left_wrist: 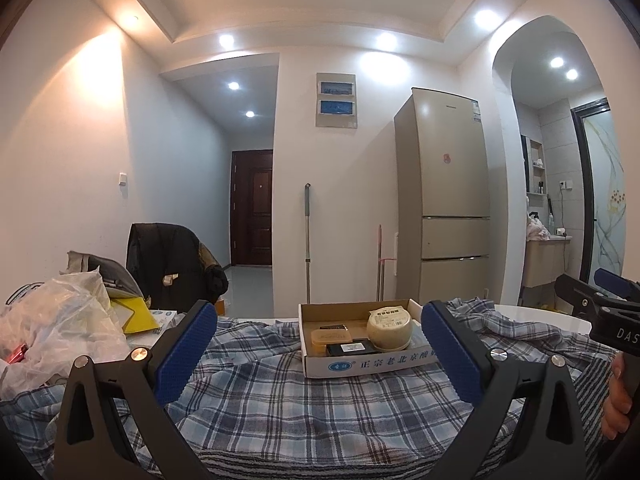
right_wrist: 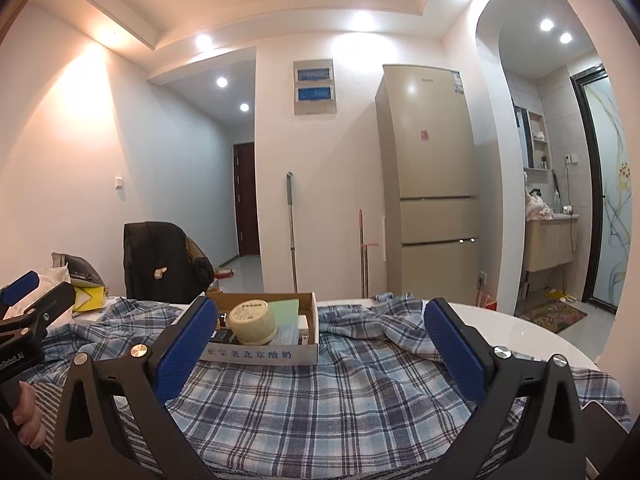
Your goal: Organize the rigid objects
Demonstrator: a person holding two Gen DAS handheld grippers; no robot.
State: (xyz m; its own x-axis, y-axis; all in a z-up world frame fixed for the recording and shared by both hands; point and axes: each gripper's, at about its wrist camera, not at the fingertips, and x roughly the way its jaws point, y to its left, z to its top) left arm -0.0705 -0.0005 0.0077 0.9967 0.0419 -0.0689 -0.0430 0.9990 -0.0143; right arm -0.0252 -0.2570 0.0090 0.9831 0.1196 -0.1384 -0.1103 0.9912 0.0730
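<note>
Shallow cardboard box [left_wrist: 362,365] sits on a blue plaid cloth [left_wrist: 280,408] spread over the white bench [right_wrist: 532,336]. In the box: a round cream tub [left_wrist: 389,327] at its right side, a flat tan case [left_wrist: 331,338] left of the tub, a black case [left_wrist: 350,349] at the front and touching the tub's base, another dark flat item [left_wrist: 332,326] toward the back. Right wrist view adds a pale green card [right_wrist: 285,309] standing behind the tub. Left hand-held gripper [left_wrist: 320,354]: blue-padded fingers spread wide, nothing between them, the box framed in the gap but farther off. Right hand-held gripper [right_wrist: 322,350]: also spread wide and empty, aimed at cloth to the right of the box, its left finger overlapping the box's left end in view. A hand [left_wrist: 618,396] grips each tool's handle. Clear plastic bags [left_wrist: 60,332] and a yellow packet [left_wrist: 136,314] lie at the bench's left; a chair with a dark jacket [left_wrist: 172,264] stands behind; a beige fridge [left_wrist: 444,196] is against the far wall.
</note>
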